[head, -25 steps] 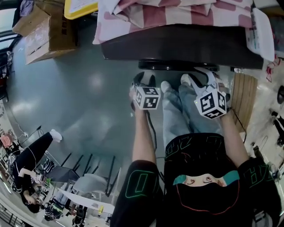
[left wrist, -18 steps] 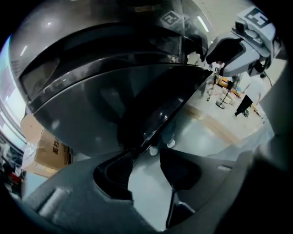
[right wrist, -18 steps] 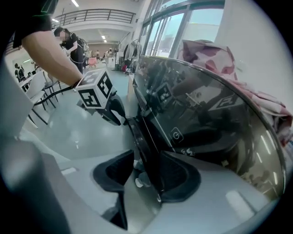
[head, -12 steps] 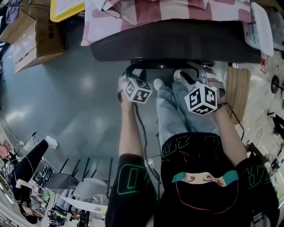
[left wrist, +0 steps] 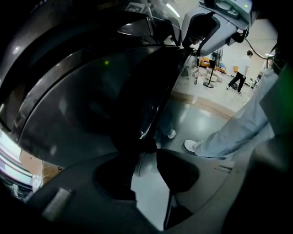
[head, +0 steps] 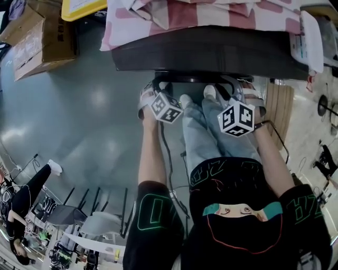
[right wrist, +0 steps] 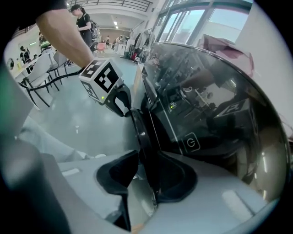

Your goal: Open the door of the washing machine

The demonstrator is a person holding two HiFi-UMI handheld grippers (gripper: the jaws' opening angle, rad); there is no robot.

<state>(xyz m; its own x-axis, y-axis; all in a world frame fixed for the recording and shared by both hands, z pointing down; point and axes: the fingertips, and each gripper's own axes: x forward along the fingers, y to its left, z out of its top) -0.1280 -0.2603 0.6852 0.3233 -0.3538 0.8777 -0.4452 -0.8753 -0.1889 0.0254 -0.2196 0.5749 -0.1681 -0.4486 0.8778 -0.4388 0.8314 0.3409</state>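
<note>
The black washing machine stands right in front of me, its round door's rim jutting out below the top. In the left gripper view the dark glass door fills the picture. My left gripper straddles the door's rim with its jaws closing and a pale gap still showing between them. In the right gripper view my right gripper is closing too, with its pads against the rim beside the glass. The left gripper's marker cube sits further along that rim.
A pink striped cloth lies on top of the machine. A cardboard box and a yellow tray are at the far left, and a wooden board at the right. My own legs stand under the door. Chairs are behind.
Both grippers have sunk slightly closer to the door's rim. The left gripper's marker cube has rolled to a new angle.
</note>
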